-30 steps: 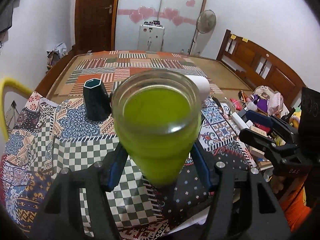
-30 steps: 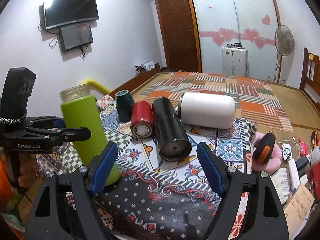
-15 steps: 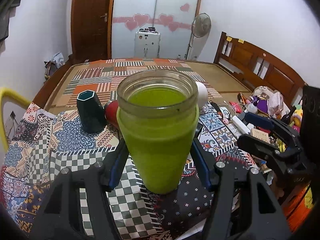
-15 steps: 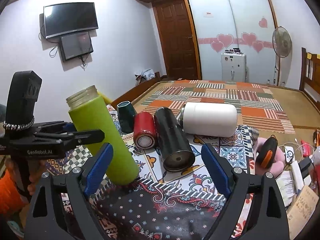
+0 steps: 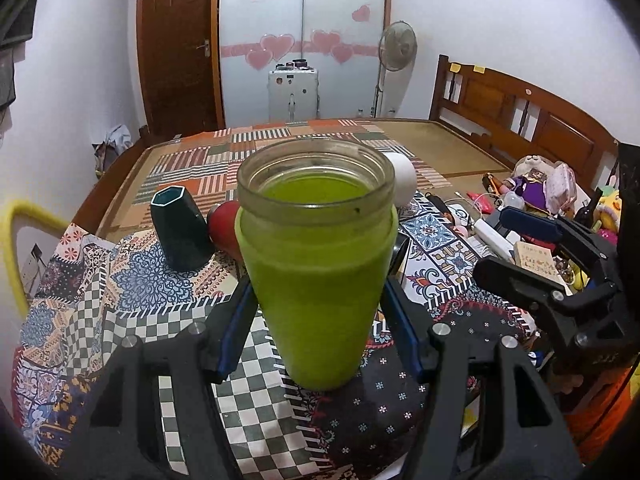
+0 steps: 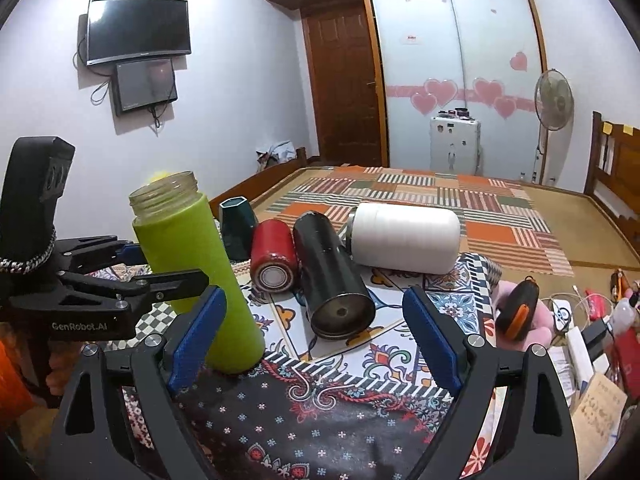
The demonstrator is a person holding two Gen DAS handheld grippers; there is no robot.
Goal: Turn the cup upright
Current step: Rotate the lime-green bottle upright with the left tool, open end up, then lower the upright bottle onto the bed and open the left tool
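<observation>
Left gripper (image 5: 320,312) clamped on green cup (image 5: 318,264), cup mouth-up, base on patterned cloth (image 5: 120,300) at near tabletop edge. Right gripper (image 6: 316,336) spread apart, empty. Behind: black flask (image 6: 332,276), red flask (image 6: 274,256), white flask (image 6: 404,238) lying down; dark teal cup (image 6: 238,222) upright.

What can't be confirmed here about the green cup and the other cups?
- Green cup: base contact with the tablecloth, hidden by the right gripper in the right wrist view.
- Black cup: almost wholly hidden behind the green cup, left wrist view.
- White cup: its mouth faces away.
</observation>
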